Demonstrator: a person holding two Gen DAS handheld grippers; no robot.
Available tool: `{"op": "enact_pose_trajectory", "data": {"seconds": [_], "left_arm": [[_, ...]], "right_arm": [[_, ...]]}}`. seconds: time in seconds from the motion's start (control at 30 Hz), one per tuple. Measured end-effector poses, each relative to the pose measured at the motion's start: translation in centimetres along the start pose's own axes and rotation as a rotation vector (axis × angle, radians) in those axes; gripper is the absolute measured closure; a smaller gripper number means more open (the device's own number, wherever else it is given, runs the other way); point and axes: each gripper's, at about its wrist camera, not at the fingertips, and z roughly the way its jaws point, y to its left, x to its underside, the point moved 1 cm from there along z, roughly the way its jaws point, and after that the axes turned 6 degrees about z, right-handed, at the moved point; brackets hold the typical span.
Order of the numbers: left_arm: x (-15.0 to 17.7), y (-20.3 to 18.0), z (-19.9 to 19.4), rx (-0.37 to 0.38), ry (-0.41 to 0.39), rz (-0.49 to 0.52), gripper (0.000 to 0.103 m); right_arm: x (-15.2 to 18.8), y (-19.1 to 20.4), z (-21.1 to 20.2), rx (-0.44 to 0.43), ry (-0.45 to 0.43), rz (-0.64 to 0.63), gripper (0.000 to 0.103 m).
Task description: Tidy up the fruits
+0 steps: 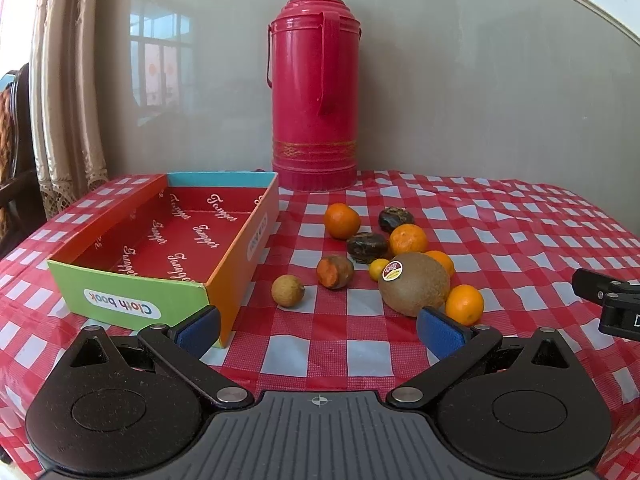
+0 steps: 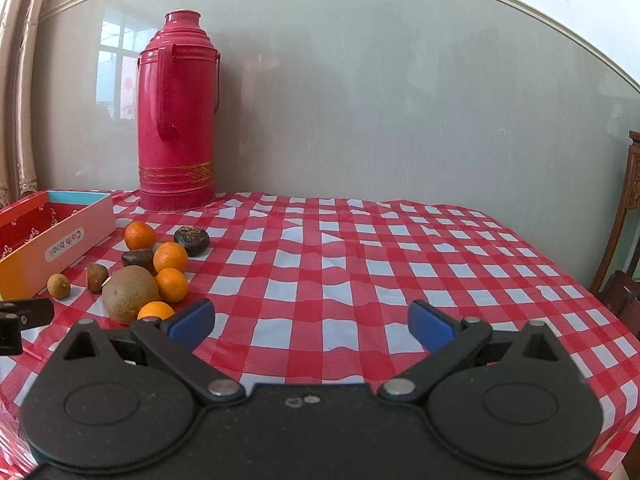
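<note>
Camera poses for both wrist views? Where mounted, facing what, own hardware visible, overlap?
Left wrist: on the left gripper, low over the red-and-white checked tablecloth, facing the colourful open cardboard box and the big brown kiwi; its blue-padded fingers show.
Right wrist: on the right gripper, facing bare cloth; fruit lies left.
Shared: the tall red metal thermos, box, fruit; each sees the other gripper's edge.

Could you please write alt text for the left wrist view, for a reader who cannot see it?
The open left gripper hovers over a red-checked tablecloth, facing loose fruit: a stickered kiwi, several oranges, and a small brown fruit. An empty cardboard box sits to their left, and a red thermos stands behind by the wall.
</note>
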Motion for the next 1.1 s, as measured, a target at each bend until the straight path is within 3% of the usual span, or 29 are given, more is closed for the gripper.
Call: {"op": "enact_pose_trajectory", "data": {"seconds": [1.1], "left_arm": [[-0.22,0.2,-0.02,0.002,0.0,-0.004,0.0]], "right_arm": [[0.07,-0.07,0.09,-0.001,-0.002,-0.001,0.006]]}}
